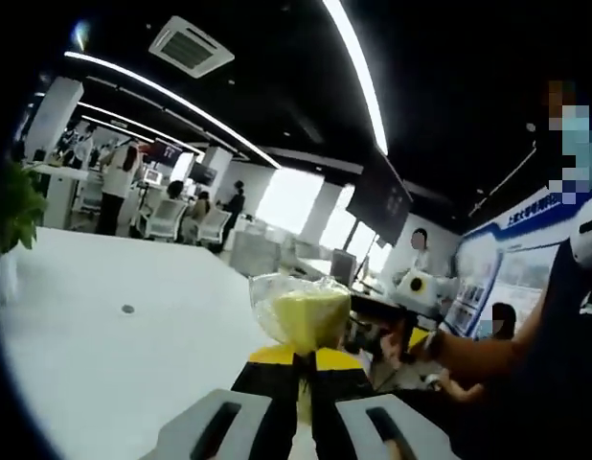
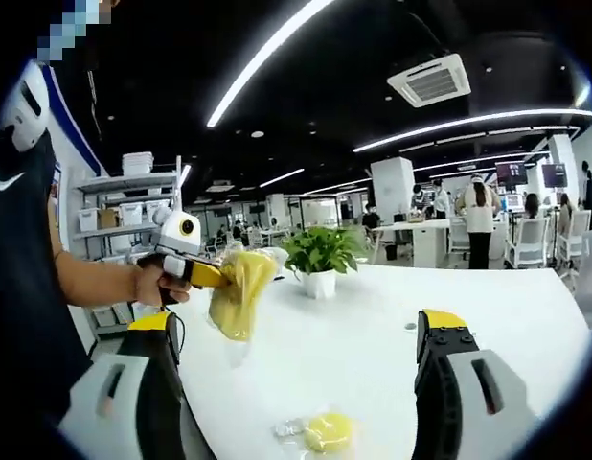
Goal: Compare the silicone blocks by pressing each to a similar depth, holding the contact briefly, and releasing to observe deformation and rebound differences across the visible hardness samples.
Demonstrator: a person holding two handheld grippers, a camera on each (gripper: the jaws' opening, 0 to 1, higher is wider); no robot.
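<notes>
yellow block in bag held up above white table, pinched in left gripper | second bagged block lies on table below, between spread empty jaws of right gripper | step: sample handling, no press yet | next: likely set bag down, then press

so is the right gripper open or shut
Open: in the right gripper view the right gripper has its jaws far apart, a bagged yellow block on the table between them.

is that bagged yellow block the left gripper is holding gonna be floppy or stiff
Likely soft: the bagged yellow block hangs bent from the left gripper, shut on it. Its clear wrap looks loose and crinkled, so it may slip. Probably light.
</notes>
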